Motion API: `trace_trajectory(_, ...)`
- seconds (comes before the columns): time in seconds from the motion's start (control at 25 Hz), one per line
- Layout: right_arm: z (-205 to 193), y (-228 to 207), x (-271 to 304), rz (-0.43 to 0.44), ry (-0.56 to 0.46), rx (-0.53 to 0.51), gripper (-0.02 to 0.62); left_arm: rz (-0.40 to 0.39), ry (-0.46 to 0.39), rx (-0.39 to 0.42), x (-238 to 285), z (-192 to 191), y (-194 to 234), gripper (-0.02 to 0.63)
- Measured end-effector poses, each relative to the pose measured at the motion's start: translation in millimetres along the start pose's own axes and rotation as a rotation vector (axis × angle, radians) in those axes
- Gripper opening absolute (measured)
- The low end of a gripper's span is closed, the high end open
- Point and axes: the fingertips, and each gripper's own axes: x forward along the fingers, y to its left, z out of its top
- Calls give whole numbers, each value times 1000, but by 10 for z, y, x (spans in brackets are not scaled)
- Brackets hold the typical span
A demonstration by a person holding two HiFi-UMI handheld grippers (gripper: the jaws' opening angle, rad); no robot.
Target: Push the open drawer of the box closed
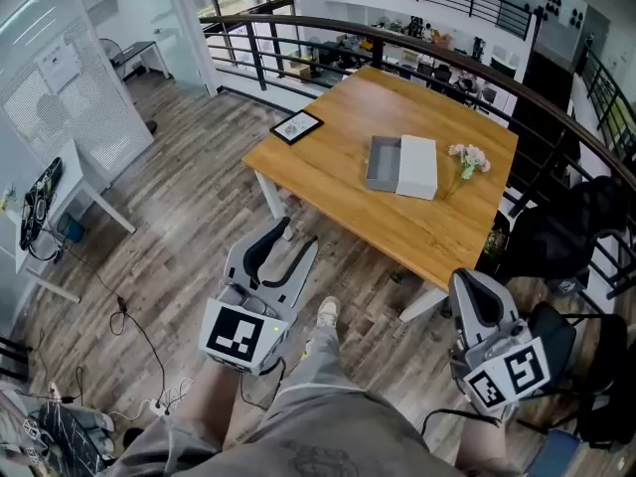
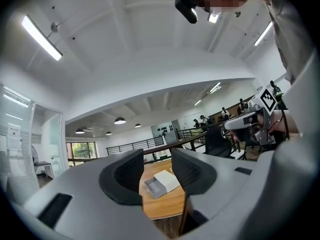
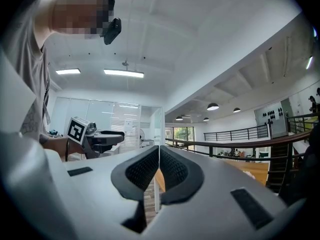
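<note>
Left hand-held gripper (image 1: 281, 256): jaws apart, empty. Right hand-held gripper (image 1: 475, 301): jaws together, empty. Both are well short of the orange wooden tabletop (image 1: 328, 157). White rectangular box (image 1: 417, 165) lies mid-tabletop, its grey drawer (image 1: 383, 163) pulled open and apparently empty. Risk: pushed unbraced, the box may slide toward the pale flower sprig (image 1: 467, 157) instead of closing.

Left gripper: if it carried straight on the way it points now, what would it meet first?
Nothing close: air lies ahead of the open left gripper. Its line runs toward the wooden table, probably reaching the near edge before the box with its open drawer; depth is unclear.
</note>
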Motion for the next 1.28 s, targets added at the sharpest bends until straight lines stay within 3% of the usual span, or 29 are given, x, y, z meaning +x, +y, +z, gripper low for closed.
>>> trace_trajectory(0.48,-301,-618,907,-40,75,34,33,-67,98,-5,1001,-655,614,178)
trace_trajectory(1.0,-623,-1460,2413,-107,201,97,32,-281,202,83,2708,-1508,1271,178)
trace_trajectory(1.28,-1021,-1915,3097,-147,290,102,32,-407,273,179,3528,-2168,1321,178)
